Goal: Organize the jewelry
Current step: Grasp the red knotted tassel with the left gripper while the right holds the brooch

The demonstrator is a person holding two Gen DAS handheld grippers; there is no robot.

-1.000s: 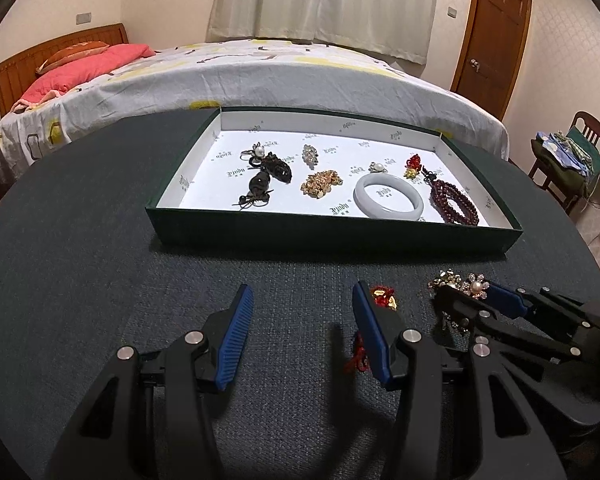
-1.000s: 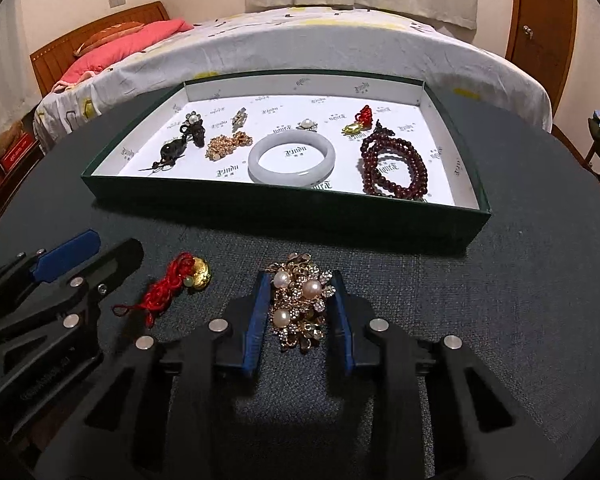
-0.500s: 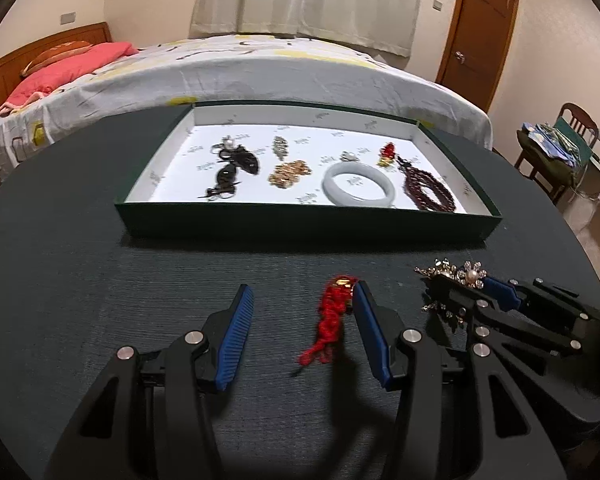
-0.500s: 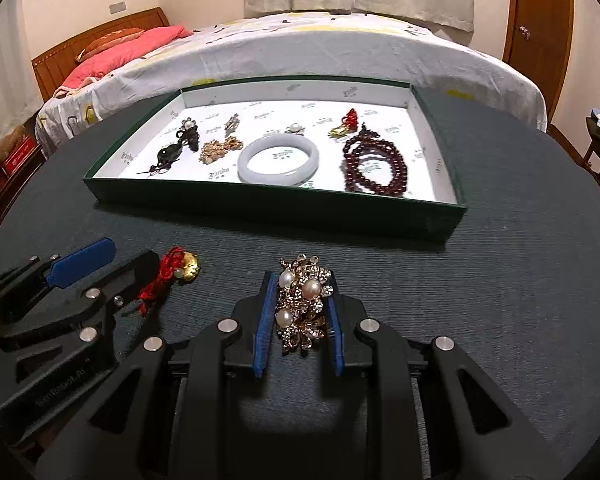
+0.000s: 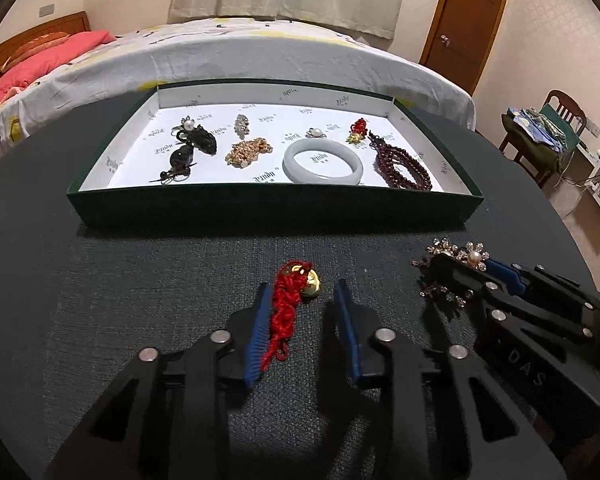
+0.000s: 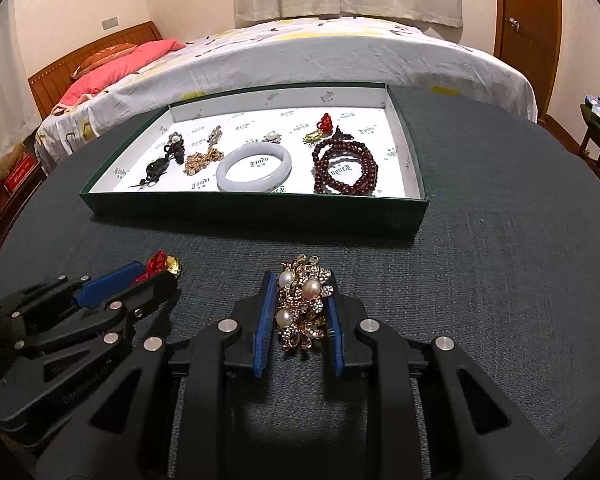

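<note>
We see both grippers angled downward over the dark table (image 5: 100,280), side by side, fingers pointing toward the green box (image 5: 260,208) ahead of them.

The left gripper (image 5: 300,300) has just been closing its jaws, and the red cord charm (image 5: 286,308) with its gold bell (image 5: 314,282) lies between them. The charm sits against the left blue pad (image 5: 260,328), while a gap shows between it and the right pad, so we read the jaws as still apart and not yet pinching. In the right wrist view the same gripper (image 6: 156,276) lies to the left, with the charm (image 6: 158,264) at its tips.

The right gripper (image 6: 300,300) is pressed onto the pearl brooch (image 6: 304,304), both blue pads touching its sides. From the left wrist view it (image 5: 456,268) sits just to the right, the brooch (image 5: 460,252) poking out past its tips.

Ahead of both tools, the box holds a pale bangle (image 6: 254,168), dark red beads (image 6: 346,168), a gold chain (image 6: 202,160) and black pieces (image 6: 164,162).
</note>
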